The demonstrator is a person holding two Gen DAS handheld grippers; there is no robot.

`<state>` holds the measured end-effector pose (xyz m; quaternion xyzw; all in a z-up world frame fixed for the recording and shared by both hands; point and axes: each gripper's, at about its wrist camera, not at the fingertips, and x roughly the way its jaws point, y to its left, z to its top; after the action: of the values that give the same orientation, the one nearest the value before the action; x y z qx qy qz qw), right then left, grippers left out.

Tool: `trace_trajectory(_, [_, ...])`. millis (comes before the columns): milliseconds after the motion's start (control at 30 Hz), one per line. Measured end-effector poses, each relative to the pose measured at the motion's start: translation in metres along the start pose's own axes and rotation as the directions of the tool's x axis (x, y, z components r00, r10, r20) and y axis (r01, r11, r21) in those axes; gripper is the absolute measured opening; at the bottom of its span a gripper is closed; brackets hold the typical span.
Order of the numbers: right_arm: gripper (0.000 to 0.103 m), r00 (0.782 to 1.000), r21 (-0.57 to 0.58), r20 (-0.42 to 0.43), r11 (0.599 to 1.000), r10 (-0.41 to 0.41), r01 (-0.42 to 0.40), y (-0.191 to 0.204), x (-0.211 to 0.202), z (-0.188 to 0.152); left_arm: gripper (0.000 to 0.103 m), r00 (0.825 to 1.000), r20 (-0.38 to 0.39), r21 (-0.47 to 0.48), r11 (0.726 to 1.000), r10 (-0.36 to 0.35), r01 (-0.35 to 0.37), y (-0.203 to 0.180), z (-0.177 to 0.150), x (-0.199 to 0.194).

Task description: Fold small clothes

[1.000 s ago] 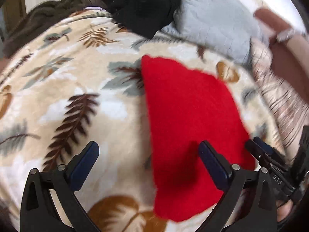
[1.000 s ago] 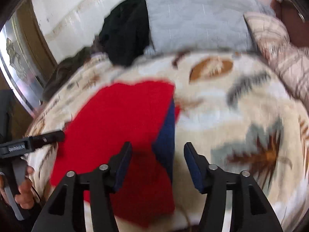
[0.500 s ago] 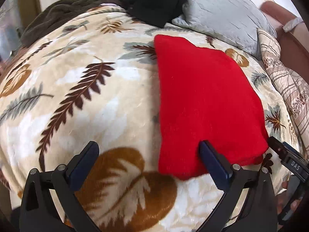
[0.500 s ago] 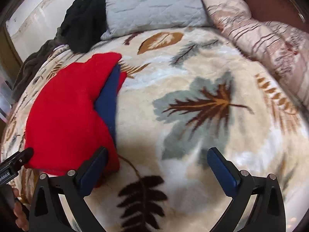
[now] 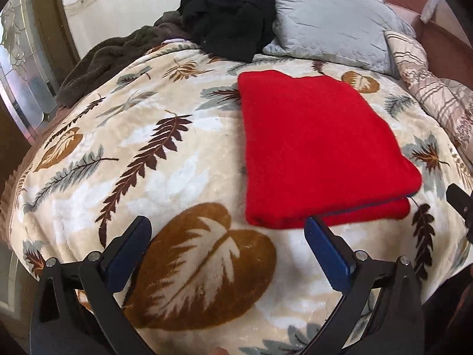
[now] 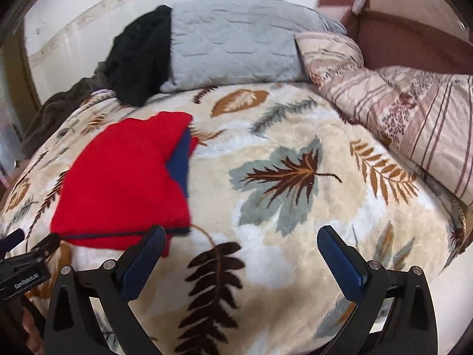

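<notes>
A red garment (image 5: 316, 148) with dark blue trim lies folded flat on a leaf-patterned blanket (image 5: 153, 165). In the right wrist view the garment (image 6: 124, 177) lies at the left, with a blue inner layer showing along its right edge. My left gripper (image 5: 227, 242) is open and empty, held above the blanket just short of the garment's near edge. My right gripper (image 6: 241, 251) is open and empty, to the right of the garment, over bare blanket (image 6: 295, 177).
A grey pillow (image 5: 334, 20), a black garment (image 5: 230, 11) and a dark brown throw (image 5: 112, 56) lie at the head of the bed. A striped patterned pillow (image 6: 399, 109) lies at the right. The bed's edge curves away at the left.
Both grippers have drawn back from the red garment toward the near edge of the bed. The right gripper opened wide. The garment lies flat, released.
</notes>
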<state>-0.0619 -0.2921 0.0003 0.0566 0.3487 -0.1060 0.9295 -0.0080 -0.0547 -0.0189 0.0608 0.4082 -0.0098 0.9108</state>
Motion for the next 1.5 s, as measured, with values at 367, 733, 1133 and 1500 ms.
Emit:
trace_trajectory(367, [0.103,0.991,-0.140,0.134,0.990,-0.008,0.027,0.024,-0.028,-0.012,0.103,0.998,0.052,-0.002,0.999,-0.034,0.035,-0.007,-0.014,-0.019])
trace_trajectory(733, [0.103,0.992,-0.106,0.126,0.994,-0.020,0.033,0.013,-0.028,-0.016,0.103,0.994,0.105,-0.043,0.999,-0.014,0.019,0.009,-0.013,-0.033])
trace_trajectory(1133, [0.103,0.992,-0.128,0.129,0.991,-0.010,0.027,0.017,-0.025,-0.015,0.103,0.996,0.077,-0.106,0.993,-0.050,0.058,0.023,-0.013,-0.029])
trace_trajectory(1500, [0.103,0.993,-0.108,0.121,0.994,0.002,0.011,0.016,-0.025,-0.014,0.103,0.991,0.109,-0.027,0.996,-0.077,0.080,0.006,-0.016,-0.039])
